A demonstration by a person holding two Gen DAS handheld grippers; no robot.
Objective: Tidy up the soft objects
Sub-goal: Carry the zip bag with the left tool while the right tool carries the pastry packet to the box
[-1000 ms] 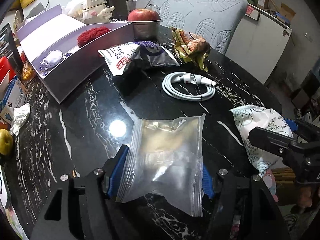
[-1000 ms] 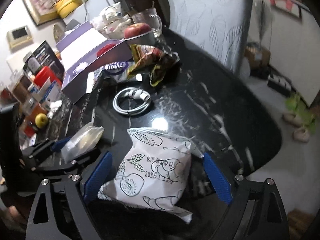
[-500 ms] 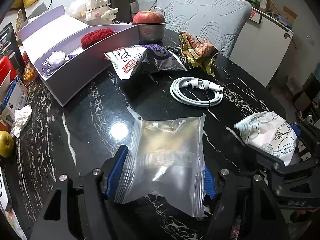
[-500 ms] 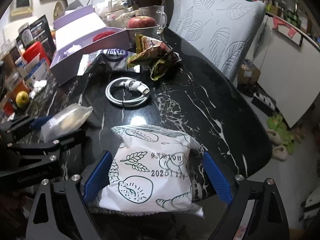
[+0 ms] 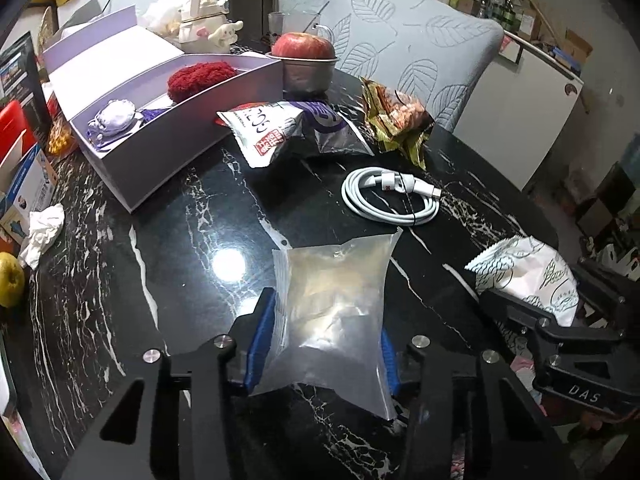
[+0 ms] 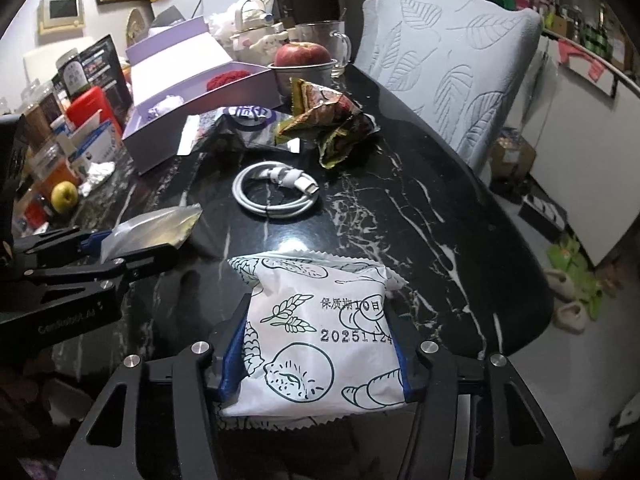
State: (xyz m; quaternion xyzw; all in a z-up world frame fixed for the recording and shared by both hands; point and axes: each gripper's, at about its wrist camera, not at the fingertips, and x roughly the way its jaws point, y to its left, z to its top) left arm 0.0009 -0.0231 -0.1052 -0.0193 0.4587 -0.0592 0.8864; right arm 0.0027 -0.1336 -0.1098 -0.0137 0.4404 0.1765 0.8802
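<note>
At the near edge of the black marble desk, each hand-held gripper holds a soft packet. The left hand-held gripper is closed on a clear bag, its blue pads pressing both sides; the right hand-held gripper is clamped on a white printed pack, which bulges between the pads. Both packets appear lifted just off the desk, though contact underneath cannot be told. Across the desk stands a purple box with a red woolly item and a lilac pouch already inside, so it is probably the destination. To carry well, keep the squeeze light enough not to burst either packet, raise them above the cable coil and the snack bags, and bring one in at a time to the free middle of the box, lowering before letting go. The slick clear bag could slip, so hold it level.
</note>
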